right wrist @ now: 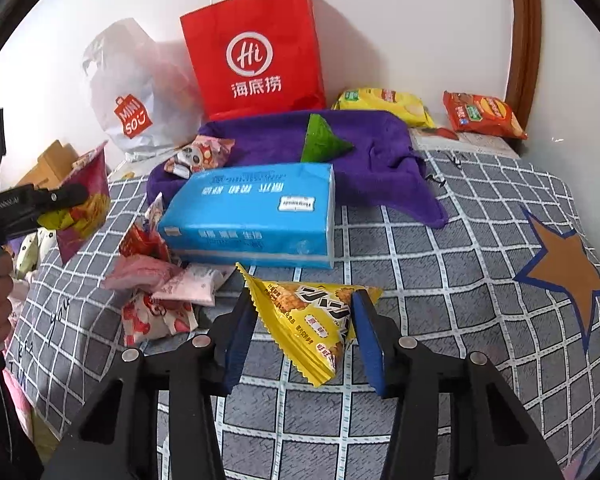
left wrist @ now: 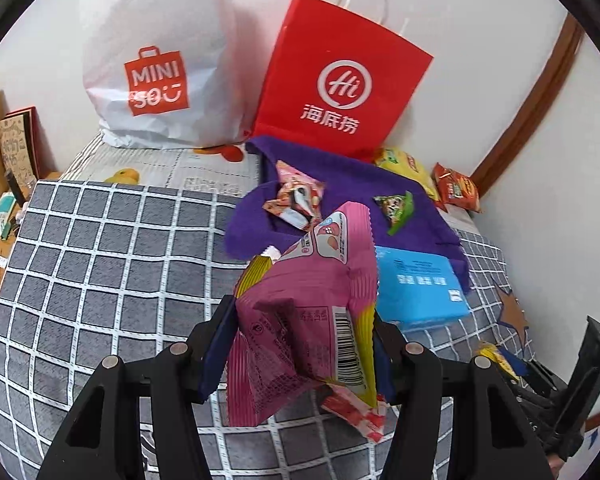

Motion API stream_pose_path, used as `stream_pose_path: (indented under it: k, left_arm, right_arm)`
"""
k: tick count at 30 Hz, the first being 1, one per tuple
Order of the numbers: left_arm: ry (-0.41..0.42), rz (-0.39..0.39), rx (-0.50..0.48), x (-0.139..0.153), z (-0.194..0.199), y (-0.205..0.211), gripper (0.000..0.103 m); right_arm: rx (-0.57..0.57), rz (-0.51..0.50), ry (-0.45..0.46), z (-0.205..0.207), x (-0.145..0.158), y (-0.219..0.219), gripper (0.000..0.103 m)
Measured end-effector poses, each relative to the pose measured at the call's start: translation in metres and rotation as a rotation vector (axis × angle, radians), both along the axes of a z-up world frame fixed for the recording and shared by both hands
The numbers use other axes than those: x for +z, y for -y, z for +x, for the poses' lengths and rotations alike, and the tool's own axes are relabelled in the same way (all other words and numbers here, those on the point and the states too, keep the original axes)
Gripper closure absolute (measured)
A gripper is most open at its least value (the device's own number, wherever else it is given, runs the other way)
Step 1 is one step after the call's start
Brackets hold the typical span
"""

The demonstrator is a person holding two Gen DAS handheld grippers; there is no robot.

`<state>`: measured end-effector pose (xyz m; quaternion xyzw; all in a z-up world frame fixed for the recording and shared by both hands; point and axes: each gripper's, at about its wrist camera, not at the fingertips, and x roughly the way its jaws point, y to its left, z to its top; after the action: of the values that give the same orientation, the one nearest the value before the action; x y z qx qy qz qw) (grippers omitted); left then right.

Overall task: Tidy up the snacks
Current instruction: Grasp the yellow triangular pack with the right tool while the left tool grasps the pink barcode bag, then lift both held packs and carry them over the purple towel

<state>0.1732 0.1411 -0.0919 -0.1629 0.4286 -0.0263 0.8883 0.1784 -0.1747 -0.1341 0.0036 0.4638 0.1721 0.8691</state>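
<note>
My left gripper [left wrist: 302, 340] is shut on a pink snack packet [left wrist: 300, 292], which hangs clear of the bedspread. The same packet [right wrist: 86, 196] shows at the left edge of the right wrist view. My right gripper [right wrist: 304, 332] is shut on a yellow triangular snack packet [right wrist: 312, 320], with a blue pad against each side. Behind lies a soft purple cloth bin [right wrist: 372, 148] holding a green triangular packet [right wrist: 322, 140] and a panda-print packet [right wrist: 196, 156]. Several pink and red packets [right wrist: 160, 292] lie loose left of my right gripper.
A blue tissue pack [right wrist: 256, 216] lies in front of the purple bin. A red paper bag [right wrist: 260, 52] and a white plastic bag [right wrist: 136, 92] stand against the wall. Yellow [right wrist: 384, 102] and orange [right wrist: 482, 114] chip bags lie at the back right. The checked bedspread [right wrist: 440, 280] covers the surface.
</note>
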Motion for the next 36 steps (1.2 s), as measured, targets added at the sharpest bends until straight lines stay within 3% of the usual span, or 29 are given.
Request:
stream_pose_path:
  k: [9,22,36]
  left_arm:
    - [0.026,0.005,-0.044,0.014,0.003,0.021,0.046]
    - [0.051,0.029,-0.076,0.032,0.032,0.037,0.046]
    - [0.037,0.048,-0.102,0.03,0.075,0.048,0.046]
  right_arm:
    - [-0.006,0.019,0.061,0.004,0.028,0.005,0.056]
    - [-0.001,-0.015,0.141,0.047,0.058,-0.005,0.056]
    - [-0.008,0.0,0.122,0.095,0.051,-0.019,0.056]
